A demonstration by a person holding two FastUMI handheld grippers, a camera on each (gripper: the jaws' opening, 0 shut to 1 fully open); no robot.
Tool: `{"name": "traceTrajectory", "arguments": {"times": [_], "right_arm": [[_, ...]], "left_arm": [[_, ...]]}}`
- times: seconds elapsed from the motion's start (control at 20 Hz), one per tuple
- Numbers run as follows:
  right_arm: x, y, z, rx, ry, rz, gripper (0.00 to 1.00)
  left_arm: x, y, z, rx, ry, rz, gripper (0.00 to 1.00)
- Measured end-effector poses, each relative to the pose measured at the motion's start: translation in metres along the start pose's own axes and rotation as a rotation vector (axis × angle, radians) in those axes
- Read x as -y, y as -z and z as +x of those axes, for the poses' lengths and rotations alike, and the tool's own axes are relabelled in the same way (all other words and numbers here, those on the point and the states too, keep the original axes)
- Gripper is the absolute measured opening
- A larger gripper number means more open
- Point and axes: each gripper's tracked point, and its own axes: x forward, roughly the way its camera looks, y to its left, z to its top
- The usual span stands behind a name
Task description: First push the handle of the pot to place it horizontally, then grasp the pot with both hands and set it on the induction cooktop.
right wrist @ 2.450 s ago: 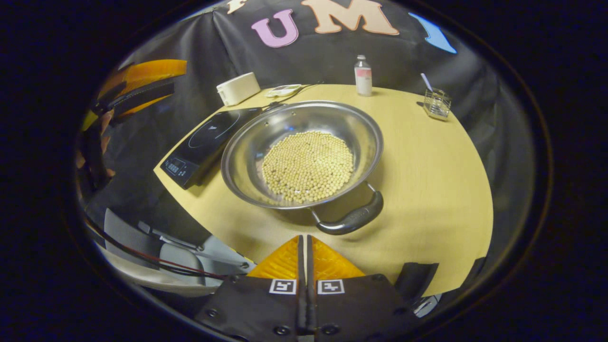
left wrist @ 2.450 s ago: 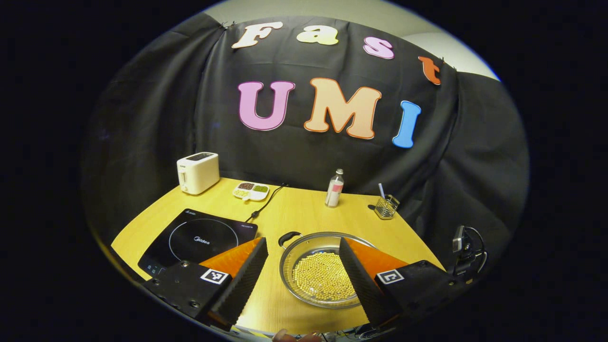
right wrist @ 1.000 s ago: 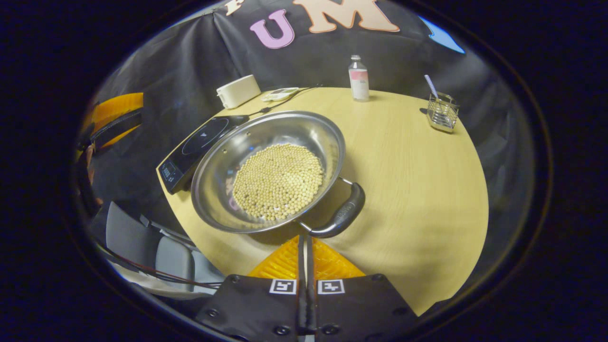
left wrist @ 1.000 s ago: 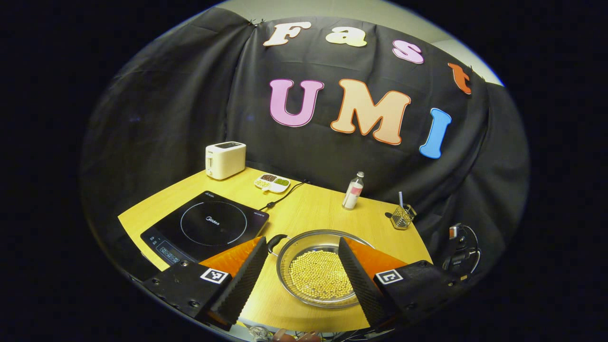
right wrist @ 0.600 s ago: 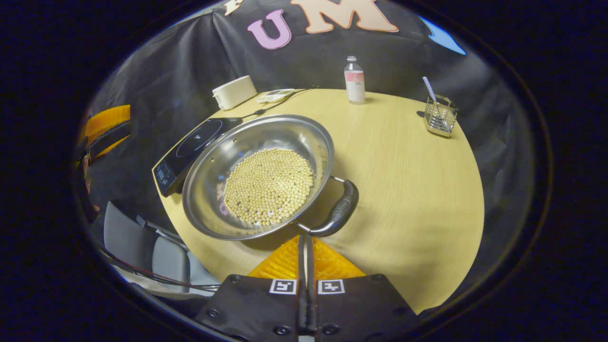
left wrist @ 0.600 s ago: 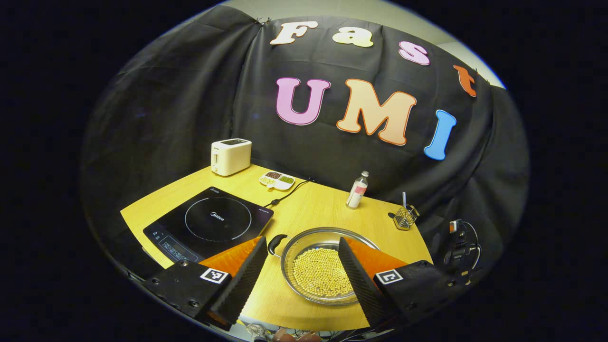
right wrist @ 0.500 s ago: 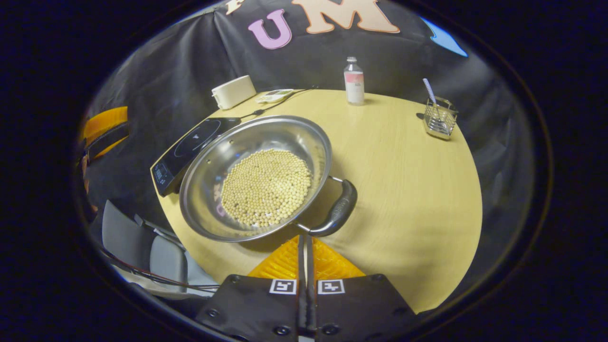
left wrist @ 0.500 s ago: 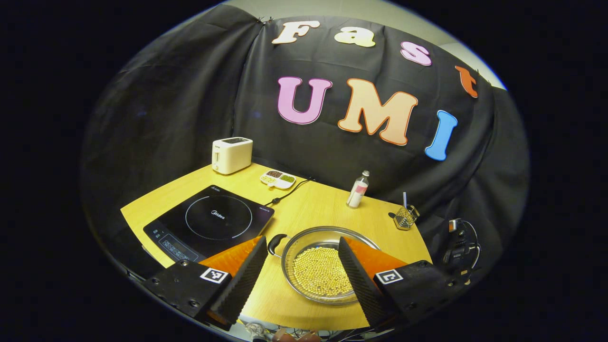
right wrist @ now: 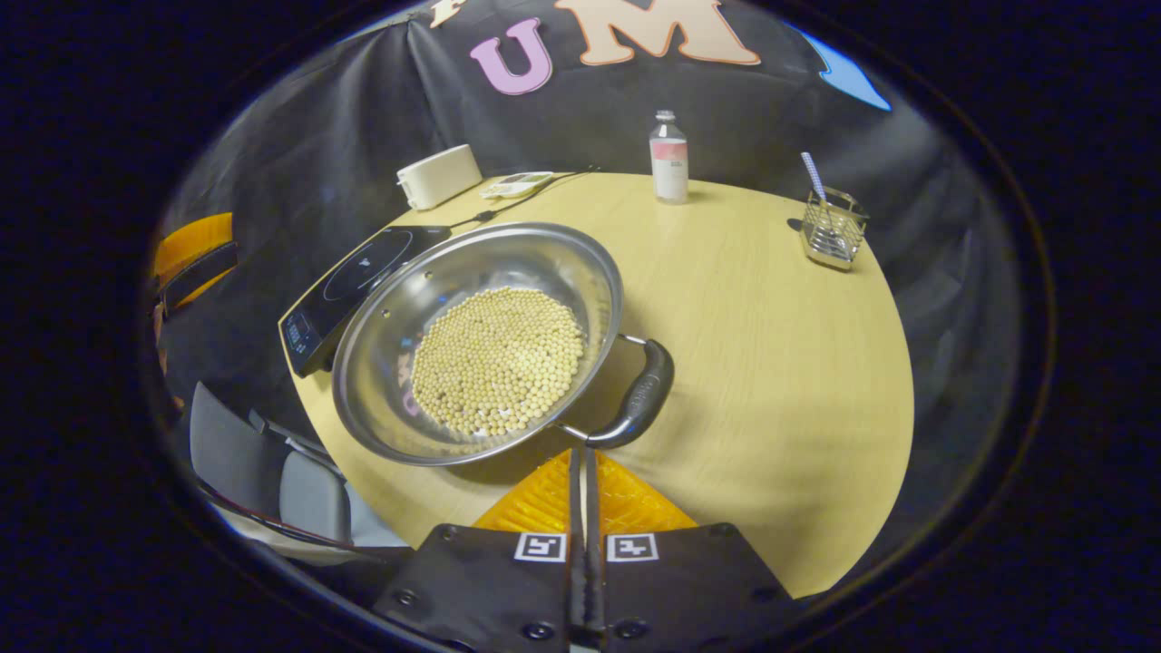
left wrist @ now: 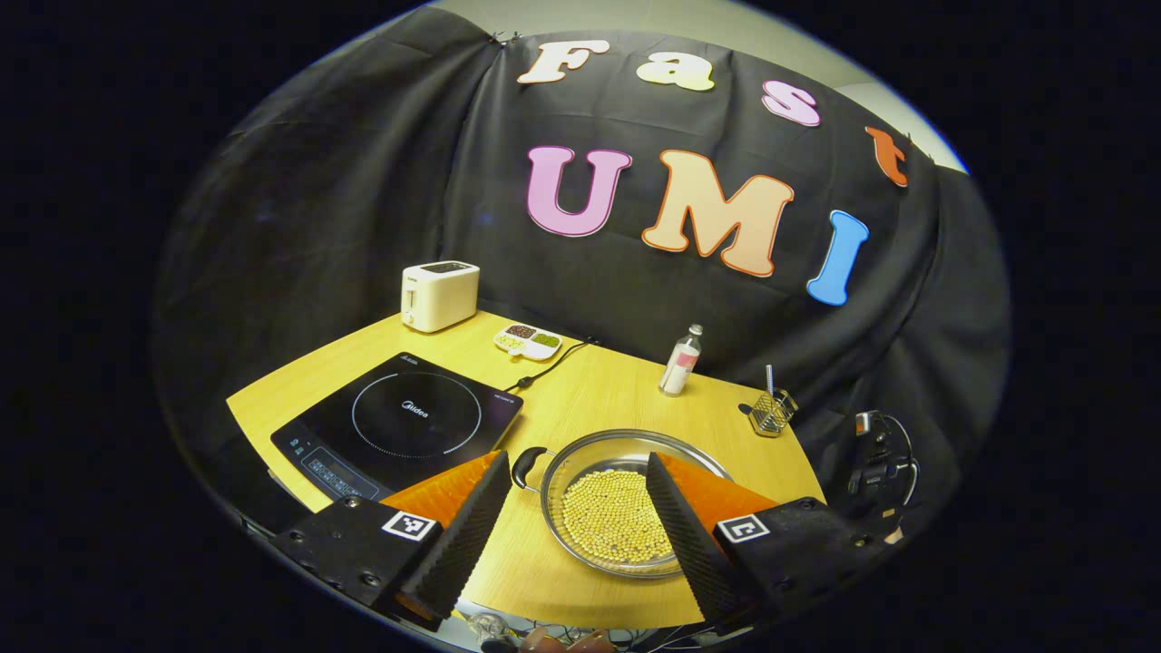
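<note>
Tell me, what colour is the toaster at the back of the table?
The toaster is cream white, clearest in the left gripper view.

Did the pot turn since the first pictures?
Yes. In the right gripper view the pot has turned: its near handle, which pointed at the table's front edge, now points toward the cup side.
</note>
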Motion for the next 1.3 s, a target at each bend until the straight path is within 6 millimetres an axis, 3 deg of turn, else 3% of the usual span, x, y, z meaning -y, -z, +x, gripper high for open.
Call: {"name": "traceTrajectory", "arguments": {"times": [0.2,0.4,0.45,0.55,0.75,0.8,0.95,1.3], "right_arm": [[-0.003,-0.009,-0.013,0.029,0.064,0.064,0.03],[-0.002,-0.04,-0.024,0.124,0.184,0.187,0.02],[-0.001,-0.047,-0.024,0.146,0.212,0.201,0.07],[0.001,-0.05,-0.025,0.163,0.265,0.226,0.07],[0.001,-0.058,-0.017,0.172,0.316,0.282,0.6],[0.003,-0.06,-0.012,0.173,0.325,0.287,0.61],[0.009,-0.059,-0.005,0.152,0.328,0.301,0.99],[0.023,-0.055,0.029,0.089,0.333,0.313,0.95]], "left_arm": [[-0.009,0.007,0.028,-0.065,0.088,0.061,0.97],[-0.015,0.018,0.064,-0.154,0.206,0.071,0.97],[-0.015,0.022,0.073,-0.178,0.23,0.075,0.97],[-0.019,0.026,0.086,-0.213,0.266,0.089,0.98],[-0.019,0.035,0.106,-0.268,0.325,0.113,0.98],[-0.02,0.039,0.111,-0.28,0.333,0.115,0.98],[-0.021,0.055,0.121,-0.328,0.341,0.111,0.97],[-0.036,0.083,0.15,-0.392,0.281,0.128,0.98]]}}
